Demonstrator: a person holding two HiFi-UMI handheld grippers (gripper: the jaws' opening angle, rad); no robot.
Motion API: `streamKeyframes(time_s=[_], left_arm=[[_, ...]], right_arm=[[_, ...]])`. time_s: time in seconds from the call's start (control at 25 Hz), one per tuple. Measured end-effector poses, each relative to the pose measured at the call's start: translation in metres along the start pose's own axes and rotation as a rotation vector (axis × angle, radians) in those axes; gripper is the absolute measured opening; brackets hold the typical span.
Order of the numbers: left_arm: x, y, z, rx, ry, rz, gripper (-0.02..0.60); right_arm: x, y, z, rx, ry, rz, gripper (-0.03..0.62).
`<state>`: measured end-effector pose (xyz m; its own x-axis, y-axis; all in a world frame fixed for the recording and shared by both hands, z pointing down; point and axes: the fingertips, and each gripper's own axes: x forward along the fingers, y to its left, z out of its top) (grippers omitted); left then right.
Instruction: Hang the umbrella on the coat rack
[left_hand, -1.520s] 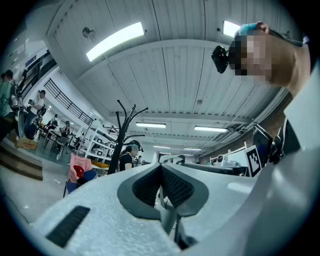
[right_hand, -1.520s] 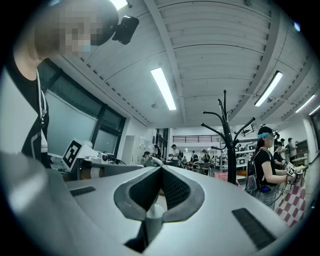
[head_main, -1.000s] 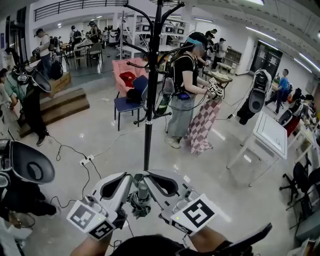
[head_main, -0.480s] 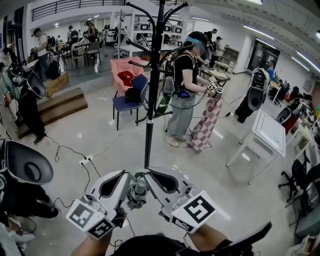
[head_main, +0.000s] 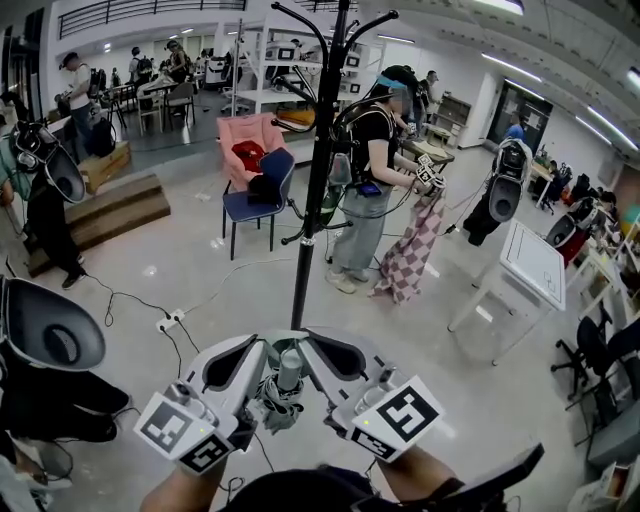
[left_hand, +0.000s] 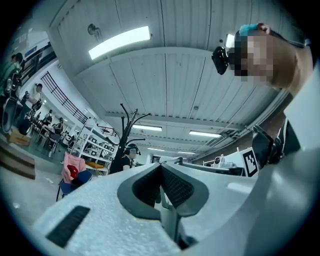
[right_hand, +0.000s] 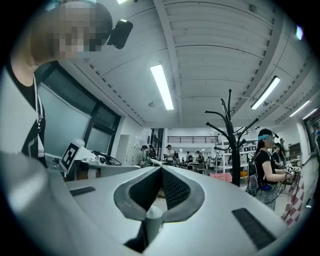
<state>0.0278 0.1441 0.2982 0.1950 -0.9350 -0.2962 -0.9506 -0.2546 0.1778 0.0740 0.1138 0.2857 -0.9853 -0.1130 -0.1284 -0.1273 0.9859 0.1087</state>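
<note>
A folded grey-green umbrella (head_main: 283, 388) hangs low in the head view between my two grippers, its grey handle upward. My left gripper (head_main: 258, 350) and right gripper (head_main: 312, 346) meet over it from either side, both shut. In the left gripper view the left gripper (left_hand: 160, 167) is shut with a thin grey part of the umbrella (left_hand: 169, 212) between its pads. In the right gripper view the right gripper (right_hand: 161, 170) is shut on the round umbrella handle (right_hand: 152, 220). The black coat rack (head_main: 312, 220) stands just ahead, its curved hooks (head_main: 345, 25) high above. The coat rack (right_hand: 231, 145) also shows in the right gripper view.
Behind the rack a person (head_main: 368, 180) holds a checkered cloth (head_main: 410, 250). A blue chair (head_main: 255, 200) stands at the back left and a white table (head_main: 535, 265) at the right. A power strip (head_main: 172, 320) and cables lie on the floor at the left.
Both grippers stay shut on the umbrella and have shifted slightly right and down in the view. The rack pole now sits a little further right.
</note>
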Motion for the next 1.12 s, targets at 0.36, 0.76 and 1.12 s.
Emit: streamKeyframes(time_s=[0.36, 0.76, 1.12], left_arm=[[-0.009, 0.024, 0.001, -0.022, -0.003, -0.017, 0.011], [0.022, 0.066, 0.006, -0.009, -0.005, 0.012, 0.011], [0.071, 0.099, 0.011, 0.003, -0.006, 0.026, 0.011]], right_arm=[[0.021, 0.008, -0.009, -0.007, 0.011, -0.027, 0.008], [0.06, -0.025, -0.01, -0.003, -0.003, -0.006, 0.008], [0.088, -0.072, -0.004, -0.004, -0.026, 0.019, 0.008]])
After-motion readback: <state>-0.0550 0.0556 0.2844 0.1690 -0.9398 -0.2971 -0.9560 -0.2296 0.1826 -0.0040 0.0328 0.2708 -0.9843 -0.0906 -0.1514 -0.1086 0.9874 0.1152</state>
